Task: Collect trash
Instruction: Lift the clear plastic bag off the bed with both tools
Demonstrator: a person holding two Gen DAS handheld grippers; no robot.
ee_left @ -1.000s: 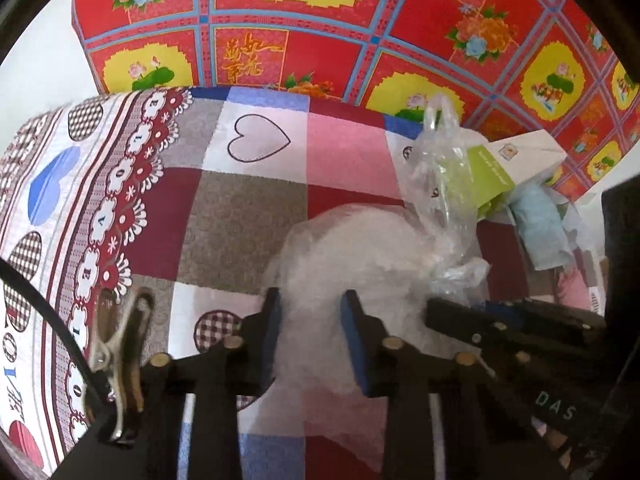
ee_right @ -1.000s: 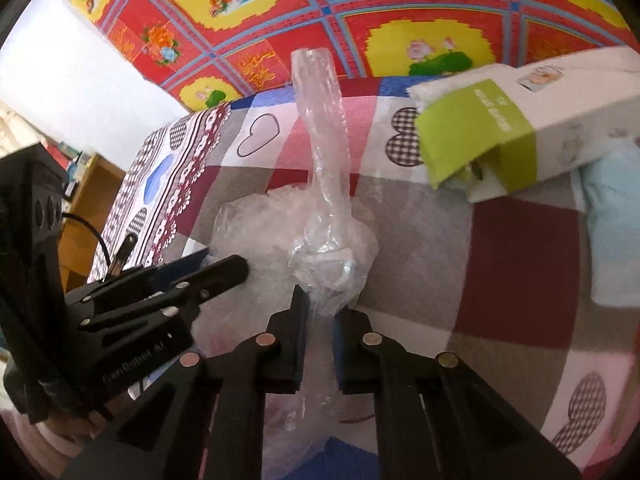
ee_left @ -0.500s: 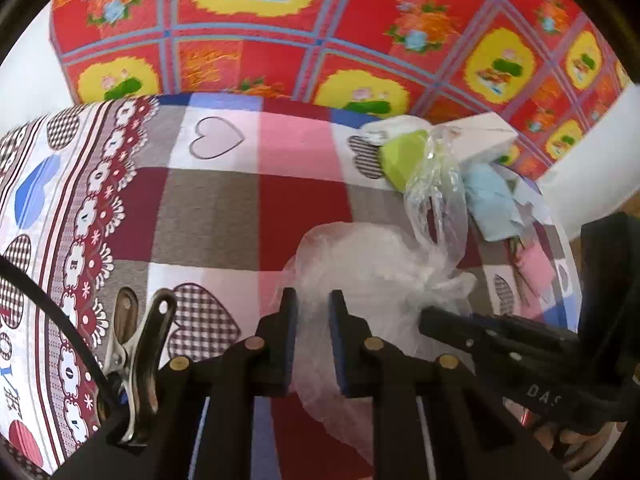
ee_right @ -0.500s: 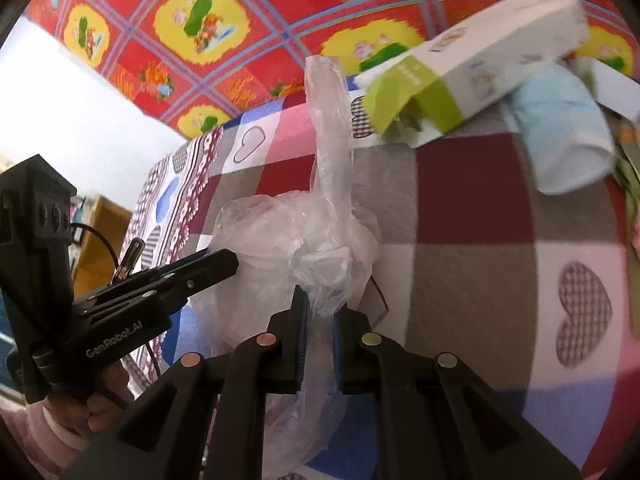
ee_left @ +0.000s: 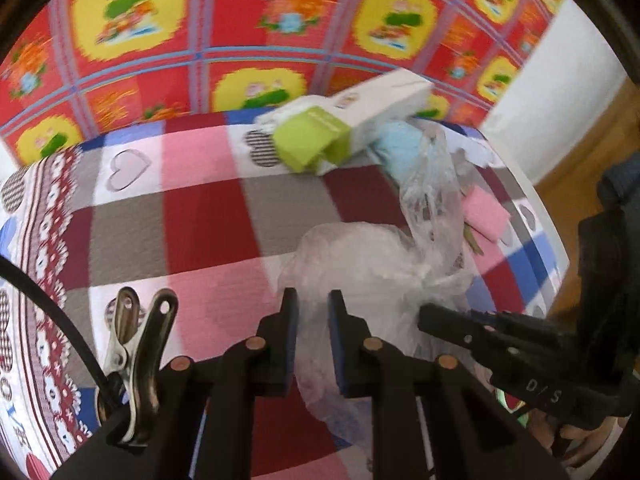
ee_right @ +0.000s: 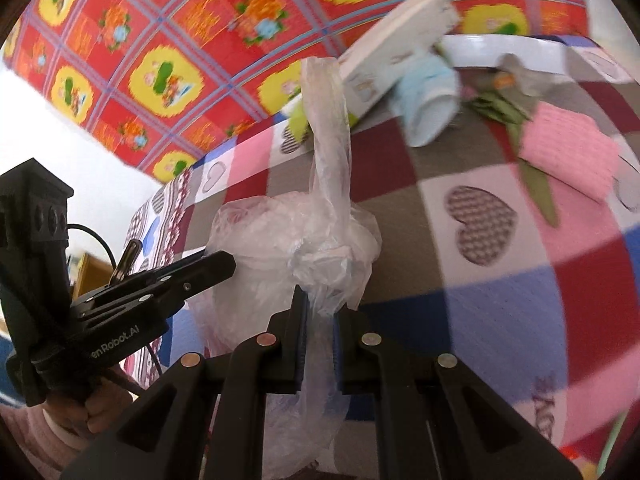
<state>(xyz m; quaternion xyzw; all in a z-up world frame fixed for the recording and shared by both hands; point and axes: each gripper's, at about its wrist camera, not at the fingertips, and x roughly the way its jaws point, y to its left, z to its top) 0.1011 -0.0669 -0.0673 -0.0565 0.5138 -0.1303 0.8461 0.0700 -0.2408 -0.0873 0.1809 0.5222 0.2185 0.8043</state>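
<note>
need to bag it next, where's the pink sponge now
In the right wrist view the pink sponge lies far right on the checked tablecloth, beside green scraps.

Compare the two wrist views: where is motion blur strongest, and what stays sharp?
Left wrist view: the green-and-white box and red floral cloth are smeared; the left gripper stays crisp. Right wrist view: the pink cloth and blue roll blur; the right gripper and plastic bag are sharper.

Thin clear crinkly plastic bag [ee_left: 372, 264], glossy; woven matt cloth tablecloth [ee_left: 208, 220]; shiny metal clip [ee_left: 132, 344]; matt black plastic gripper fingers [ee_right: 286, 332]; smooth cardboard box [ee_left: 352, 124]; fuzzy pink cloth [ee_right: 568, 156]
</note>
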